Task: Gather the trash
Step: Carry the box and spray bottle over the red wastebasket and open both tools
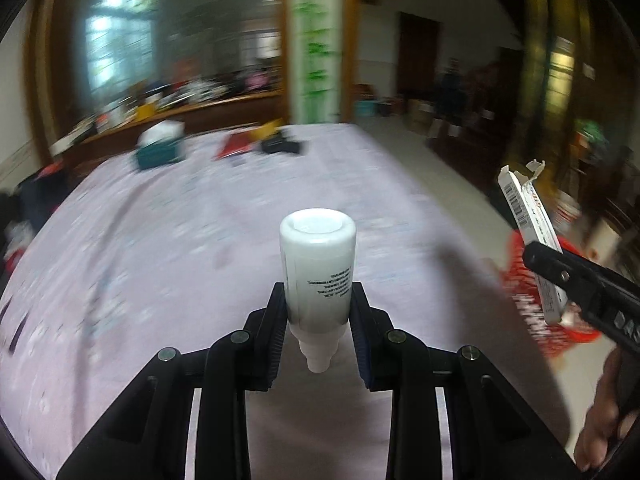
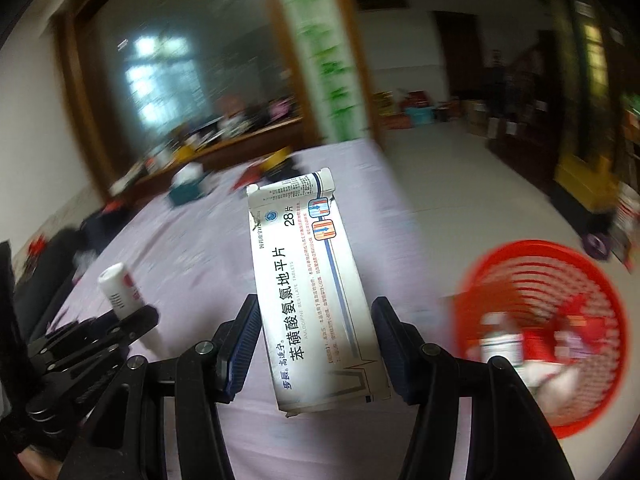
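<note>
Pale lilac patterned cloth-covered table (image 1: 160, 260) fills most of both views, blurred. Far end of it holds a teal box with a white top (image 1: 160, 148), a red flat packet (image 1: 234, 146) and a black item (image 1: 282, 145) (all too smeared to identify further). Round red plastic mesh basket (image 2: 552, 280) sits low at the right, beside the table edge, with a white bottle and red packaging inside. Right gripper (image 2: 316, 344) pinches a white flat cardboard medicine box with blue stripe and torn top flap (image 2: 308, 280) by its lower part, box raised above the table, left of the basket. Left gripper (image 1: 318, 316) has its jaws clamped on a small white plastic bottle (image 1: 318, 264), cap toward the camera, base pointing away, held over the cloth.
</note>
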